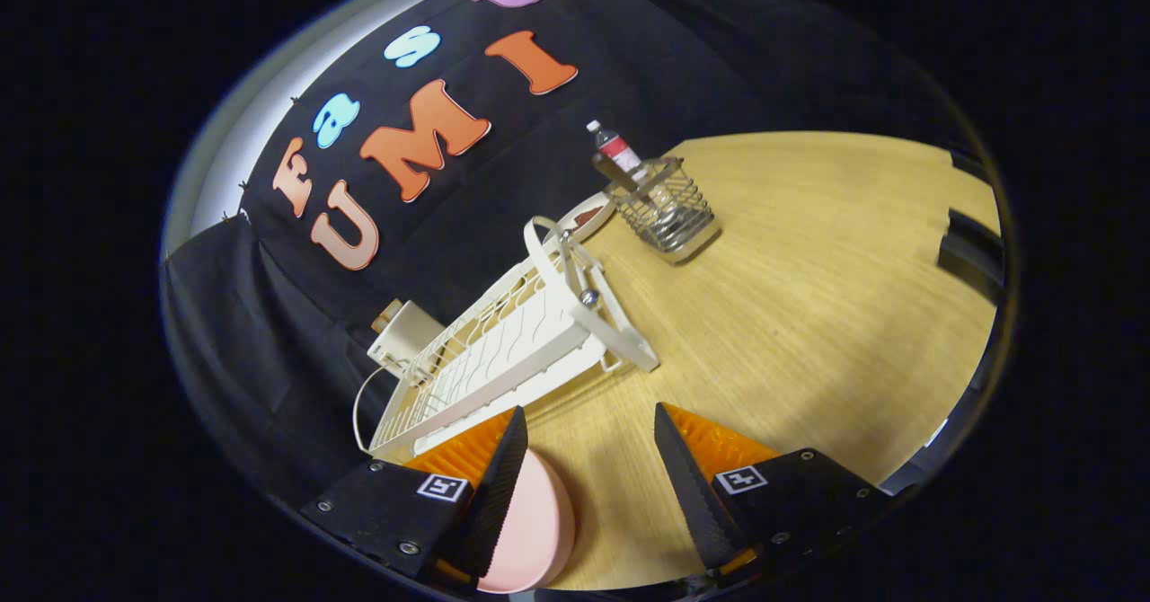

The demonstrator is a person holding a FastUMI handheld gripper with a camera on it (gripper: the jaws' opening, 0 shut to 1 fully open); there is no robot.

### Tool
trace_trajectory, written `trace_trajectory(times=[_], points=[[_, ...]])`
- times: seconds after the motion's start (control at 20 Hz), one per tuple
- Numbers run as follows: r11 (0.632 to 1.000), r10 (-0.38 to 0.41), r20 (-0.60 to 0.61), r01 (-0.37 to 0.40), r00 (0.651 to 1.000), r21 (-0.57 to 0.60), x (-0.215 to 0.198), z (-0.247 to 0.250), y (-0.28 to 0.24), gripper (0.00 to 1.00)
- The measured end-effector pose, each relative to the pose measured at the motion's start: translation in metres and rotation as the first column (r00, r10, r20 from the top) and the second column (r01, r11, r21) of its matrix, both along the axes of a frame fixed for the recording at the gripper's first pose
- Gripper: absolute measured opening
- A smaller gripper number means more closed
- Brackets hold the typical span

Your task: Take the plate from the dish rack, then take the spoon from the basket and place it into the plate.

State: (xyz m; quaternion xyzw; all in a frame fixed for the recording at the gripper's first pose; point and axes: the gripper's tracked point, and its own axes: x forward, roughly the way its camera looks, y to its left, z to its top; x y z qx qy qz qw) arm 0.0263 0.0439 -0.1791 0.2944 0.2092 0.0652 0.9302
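Note:
A pink plate [532,530] lies on the wooden table [809,314], low between my fingers and right against the inner side of the left finger [499,485]. My gripper [589,411] is open, its fingers wide apart and not pressing on the plate. Just ahead of the left fingertip stands the white dish rack [503,350], with no plate in its slots. Further off, beyond the rack's far end, is a wire basket [672,216]. A dark spoon handle [614,171] sticks up out of it.
A small bottle [614,146] with a red label stands behind the basket. A white container [406,334] sits behind the rack by the black cloth wall. A round white dish [586,216] shows at the rack's far end. Bare tabletop spreads ahead of the right finger.

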Motion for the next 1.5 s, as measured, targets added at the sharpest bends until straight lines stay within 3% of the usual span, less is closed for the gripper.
trace_trajectory(times=[0.25,0.5,0.8,1.05,1.15,1.25,1.3,1.35,1.4,1.5], points=[[0.981,-0.088,0.104,0.105,0.991,-0.163,0.028,0.031,-0.056,0.88],[0.959,-0.104,0.210,0.154,0.972,-0.238,0.063,0.071,-0.079,0.89],[0.886,-0.108,0.310,0.233,0.945,-0.400,0.120,0.088,-0.090,0.91],[0.785,-0.120,0.368,0.315,0.922,-0.534,0.164,0.086,-0.098,0.87],[0.771,-0.103,0.361,0.304,0.927,-0.560,0.176,0.080,-0.093,0.77],[0.763,-0.105,0.343,0.297,0.933,-0.575,0.184,0.073,-0.093,0.59],[0.755,-0.108,0.340,0.300,0.934,-0.583,0.186,0.070,-0.095,0.44],[0.754,-0.110,0.339,0.301,0.934,-0.584,0.189,0.070,-0.094,0.36],[0.753,-0.101,0.340,0.295,0.935,-0.588,0.189,0.069,-0.091,0.17],[0.746,-0.106,0.359,0.313,0.927,-0.588,0.188,0.076,-0.091,0.11]])
